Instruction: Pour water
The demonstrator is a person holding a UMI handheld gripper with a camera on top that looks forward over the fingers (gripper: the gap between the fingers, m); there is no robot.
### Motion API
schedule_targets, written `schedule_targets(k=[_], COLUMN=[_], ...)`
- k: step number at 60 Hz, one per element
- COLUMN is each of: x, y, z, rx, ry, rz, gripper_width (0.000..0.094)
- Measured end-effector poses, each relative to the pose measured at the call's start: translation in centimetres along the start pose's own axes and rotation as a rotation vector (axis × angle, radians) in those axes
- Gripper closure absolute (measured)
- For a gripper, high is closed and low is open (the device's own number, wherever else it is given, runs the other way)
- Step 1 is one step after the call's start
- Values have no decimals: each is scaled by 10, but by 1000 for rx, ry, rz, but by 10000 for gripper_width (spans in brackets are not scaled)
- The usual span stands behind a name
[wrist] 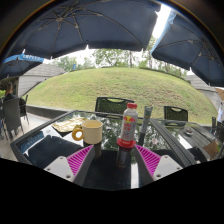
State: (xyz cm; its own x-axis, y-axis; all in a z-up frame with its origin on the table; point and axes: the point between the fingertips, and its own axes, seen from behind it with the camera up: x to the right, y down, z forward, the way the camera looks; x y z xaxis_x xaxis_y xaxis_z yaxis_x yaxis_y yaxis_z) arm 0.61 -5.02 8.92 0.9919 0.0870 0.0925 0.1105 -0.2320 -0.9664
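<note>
The bottle [128, 125] stands upright on the glass desk [60, 142], straight ahead of the hand-held gripper [114, 159] at about twelve o'clock, leaning a touch toward one o'clock. Its long axis runs vertical: red cap on top, red-and-white label around the body. It sits just beyond the fingertips and roughly on the line between them, a little nearer the right-side pad [149, 159] than the left. The hand-held gripper is released, its two pink pads spread apart with nothing between them but the desk's glass. A yellowish mug [91, 131] stands at about eleven o'clock, just beside the bottle's left and apart from it, likely the vessel to receive the water. The coming move looks like a straight advance forward, so the fingers pass either side of the bottle's body below the label.
</note>
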Motion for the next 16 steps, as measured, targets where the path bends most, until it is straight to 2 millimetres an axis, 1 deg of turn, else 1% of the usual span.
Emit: schedule_targets(k=[2,3,4,9,10,13,14,15,16], x=[-2,2,1,-1,1,-4,-7,-6,-9], y=[2,4,5,6,7,7,6,7,6], z=[-2,1,-3,-5,-3,-5,-5,-1,-2], rx=[-4,-5,-8,-7,-4,1,4,10,13], ry=[-12,-15,-15,-20,-18,-27,-37,-50,-60], rz=[-3,-6,-9,-18,-28,-42,-33,-19,-7], gripper_width=[98,99,100,99,98,97,97,99,99])
